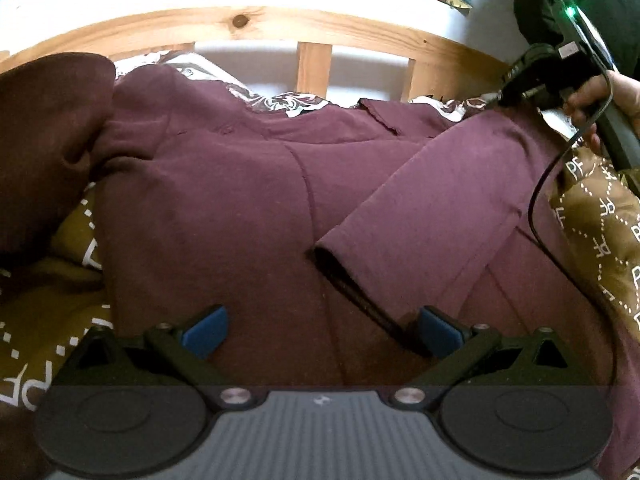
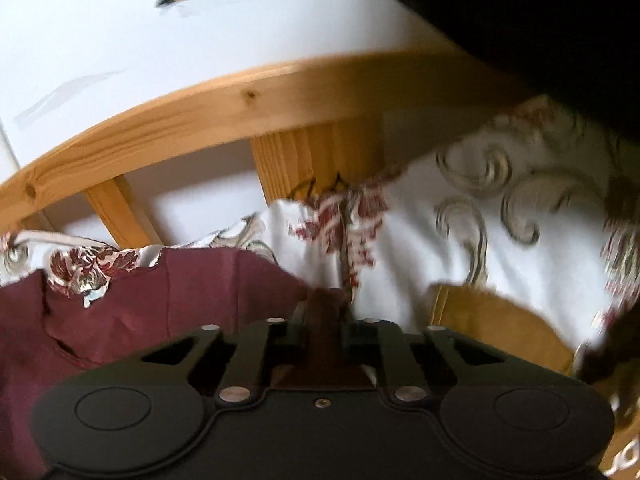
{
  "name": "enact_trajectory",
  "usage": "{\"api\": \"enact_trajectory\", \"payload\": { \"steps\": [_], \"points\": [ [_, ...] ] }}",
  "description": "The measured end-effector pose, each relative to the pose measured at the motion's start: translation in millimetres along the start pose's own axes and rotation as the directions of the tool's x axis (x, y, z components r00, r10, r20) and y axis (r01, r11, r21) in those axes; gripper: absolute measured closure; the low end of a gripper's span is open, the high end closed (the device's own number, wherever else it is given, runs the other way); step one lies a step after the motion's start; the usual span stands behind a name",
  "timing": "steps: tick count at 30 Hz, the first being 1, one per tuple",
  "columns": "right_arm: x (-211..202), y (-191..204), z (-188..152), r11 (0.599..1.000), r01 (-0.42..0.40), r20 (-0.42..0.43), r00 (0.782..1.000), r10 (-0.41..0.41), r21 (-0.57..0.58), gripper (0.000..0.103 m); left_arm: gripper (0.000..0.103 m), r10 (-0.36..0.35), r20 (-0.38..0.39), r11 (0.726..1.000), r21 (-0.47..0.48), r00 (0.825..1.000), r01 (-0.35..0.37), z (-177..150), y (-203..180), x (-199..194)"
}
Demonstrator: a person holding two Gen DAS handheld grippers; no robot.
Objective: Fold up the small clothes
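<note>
A maroon shirt (image 1: 248, 184) lies spread on the bed, collar toward the headboard. Its right sleeve (image 1: 420, 208) is folded across the body, cuff toward the middle. My left gripper (image 1: 322, 332) is open and empty, its blue pads low over the shirt's lower part. My right gripper (image 2: 326, 312) is shut on a pinch of the maroon shirt (image 2: 132, 312) near its right shoulder. The right gripper also shows in the left wrist view (image 1: 496, 98) at the shirt's far right edge, held by a hand.
A wooden slatted headboard (image 1: 240, 26) runs across the back against a white wall. A white floral cover (image 2: 500, 216) and a mustard-brown patterned blanket (image 1: 600, 232) lie under and beside the shirt. A black cable (image 1: 538, 200) hangs from the right gripper.
</note>
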State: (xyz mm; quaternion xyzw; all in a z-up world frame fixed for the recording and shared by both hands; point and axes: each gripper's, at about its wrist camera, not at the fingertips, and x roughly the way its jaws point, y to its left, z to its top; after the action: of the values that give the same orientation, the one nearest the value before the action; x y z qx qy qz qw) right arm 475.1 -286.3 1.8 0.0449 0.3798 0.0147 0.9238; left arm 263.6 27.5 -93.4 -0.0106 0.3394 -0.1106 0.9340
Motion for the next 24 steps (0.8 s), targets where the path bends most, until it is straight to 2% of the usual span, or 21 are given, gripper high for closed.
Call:
{"api": "enact_trajectory", "payload": {
  "steps": [4,7,9,10,12,14,16,17,19,20,21,24],
  "points": [
    [-7,10,1,0.987,0.064,0.104,0.993,-0.049,-0.148,0.089,0.001,-0.004,0.0,1.0,-0.001,1.0,0.004,-1,0,0],
    [-5,13,-1,0.977,0.093,0.108,0.991,-0.074,-0.192,0.087,0.001,-0.01,0.0,1.0,-0.004,1.0,0.01,-1,1,-2],
    [-8,11,-2,0.979,0.087,0.107,0.992,-0.068,-0.184,0.071,0.001,-0.027,0.002,0.999,-0.026,1.0,0.027,0,5,-4],
    [-12,9,-2,0.984,0.071,0.11,0.993,-0.053,-0.162,0.067,0.001,-0.039,0.006,0.998,-0.049,0.999,0.039,1,8,-5],
    [-24,4,-5,0.993,0.036,0.109,0.994,-0.024,-0.11,0.039,0.001,-0.066,0.018,0.992,-0.108,0.998,0.068,3,16,-7],
    [-36,-1,-14,0.997,0.009,0.114,0.993,0.001,-0.082,0.031,0.0,-0.092,0.027,0.981,-0.166,0.995,0.096,4,24,-8],
    [-45,-4,-24,0.997,0.004,0.102,0.995,0.004,-0.081,0.032,0.001,-0.117,0.037,0.968,-0.22,0.992,0.123,5,31,-9],
    [-47,-6,-30,0.997,0.008,0.096,0.995,0.0,-0.08,0.033,0.001,-0.124,0.038,0.964,-0.234,0.992,0.13,6,34,-9],
    [-48,-13,-40,0.997,0.016,0.062,0.998,-0.011,-0.074,0.048,0.0,-0.128,0.036,0.961,-0.243,0.991,0.133,6,36,-8],
    [-47,-16,-44,0.997,0.023,0.04,0.999,-0.021,-0.074,0.065,0.001,-0.126,0.035,0.963,-0.238,0.991,0.13,6,35,-7],
    [-45,-19,-47,0.997,0.024,0.028,0.999,-0.022,-0.072,0.075,0.001,-0.12,0.035,0.966,-0.225,0.992,0.125,6,34,-7],
    [-48,-18,-53,0.995,0.028,0.047,0.999,-0.024,-0.091,0.091,0.001,-0.106,0.033,0.975,-0.192,0.994,0.11,5,29,-7]
  ]
}}
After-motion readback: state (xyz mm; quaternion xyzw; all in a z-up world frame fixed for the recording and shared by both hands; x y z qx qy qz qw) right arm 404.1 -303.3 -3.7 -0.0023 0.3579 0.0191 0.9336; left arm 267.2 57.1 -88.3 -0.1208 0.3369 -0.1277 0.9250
